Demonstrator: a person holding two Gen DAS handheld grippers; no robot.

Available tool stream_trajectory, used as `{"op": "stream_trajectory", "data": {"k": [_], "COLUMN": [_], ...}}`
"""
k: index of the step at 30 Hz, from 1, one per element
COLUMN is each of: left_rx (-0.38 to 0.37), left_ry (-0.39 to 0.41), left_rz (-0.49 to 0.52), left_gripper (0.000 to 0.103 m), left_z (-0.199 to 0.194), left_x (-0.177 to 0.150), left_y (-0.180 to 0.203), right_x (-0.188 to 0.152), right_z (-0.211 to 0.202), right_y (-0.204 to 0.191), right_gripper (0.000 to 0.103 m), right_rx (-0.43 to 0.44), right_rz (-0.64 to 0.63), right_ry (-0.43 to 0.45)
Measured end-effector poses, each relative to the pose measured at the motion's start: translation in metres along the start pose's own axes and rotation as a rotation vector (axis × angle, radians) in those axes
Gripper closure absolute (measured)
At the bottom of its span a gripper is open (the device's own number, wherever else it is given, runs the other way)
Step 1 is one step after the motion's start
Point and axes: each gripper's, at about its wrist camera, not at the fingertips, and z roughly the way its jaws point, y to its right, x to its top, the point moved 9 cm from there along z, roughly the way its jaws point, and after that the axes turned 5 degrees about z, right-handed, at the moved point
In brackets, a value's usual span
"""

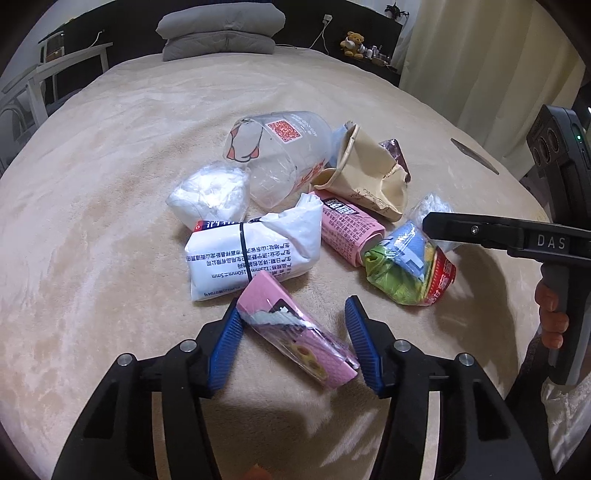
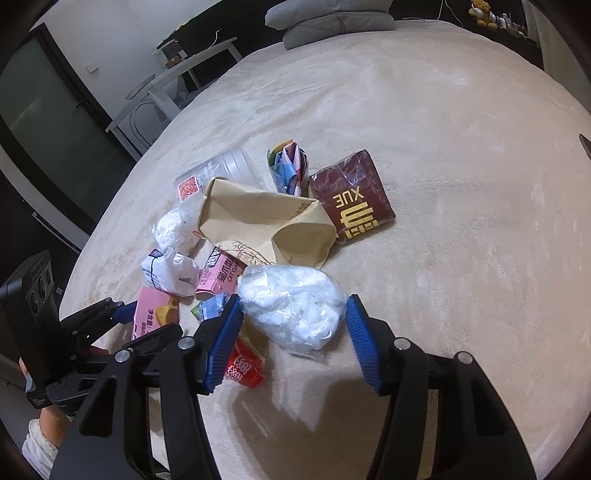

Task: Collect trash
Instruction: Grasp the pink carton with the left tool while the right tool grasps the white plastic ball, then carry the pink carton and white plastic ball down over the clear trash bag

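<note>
I see the pink packet [image 1: 295, 334] between my left gripper's [image 1: 293, 343] blue pads, left pad touching, right pad just clear. My right gripper [image 2: 293, 338] straddles the white plastic wad [image 2: 295, 310], both pads touching it. Remaining litter lies toward twelve o'clock on the beige bed [image 1: 110, 184].

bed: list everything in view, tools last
bed cover: 1, beige, under everything
pillows: 2, grey, far end
teddy bear: 1, tan, far shelf
clear cup: 1, orange print, pile's far side
paper bag: 1, tan, mid-pile
maroon pack: 1, gold letters, right of paper bag
tissue pack: 1, white, pile's left
pink packs: 2, mid-pile and nearest
white bag wads: 2, pile's left and right
wrapper bundles: 2, multicoloured, near right, far side
left tool: 1, blue pads, around nearest pink pack, grip unclear
right tool: 1, blue pads, pressing right wad
</note>
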Motion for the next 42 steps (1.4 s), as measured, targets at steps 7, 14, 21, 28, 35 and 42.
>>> {"op": "stream_trajectory", "data": {"k": [7, 14, 21, 28, 35, 42], "left_rx": [-0.004, 0.01, 0.014, 0.03, 0.049, 0.049], "left_ry": [0.013, 0.036, 0.055, 0.067, 0.085, 0.081], "left_rz": [0.008, 0.017, 0.033, 0.046, 0.089, 0.092], "left_gripper": [0.048, 0.048, 0.048, 0.048, 0.048, 0.048], "left_z": [-0.013, -0.028, -0.045, -0.06, -0.081, -0.092], "left_x": [-0.004, -0.006, -0.011, -0.022, -0.041, -0.078], "left_y": [0.005, 0.008, 0.014, 0.021, 0.035, 0.052], "right_x": [-0.001, -0.002, -0.014, -0.033, -0.059, -0.106], "right_z": [-0.011, -0.029, -0.044, -0.065, -0.095, -0.105], "right_y": [0.002, 0.0, -0.006, -0.008, -0.012, -0.014], "right_gripper": [0.046, 0.046, 0.046, 0.046, 0.046, 0.046], "right_rx": [-0.01, -0.006, -0.027, -0.035, -0.015, -0.012], "right_rz": [0.003, -0.001, -0.038, -0.058, -0.086, -0.101], "right_ry": [0.025, 0.054, 0.068, 0.089, 0.115, 0.097]}}
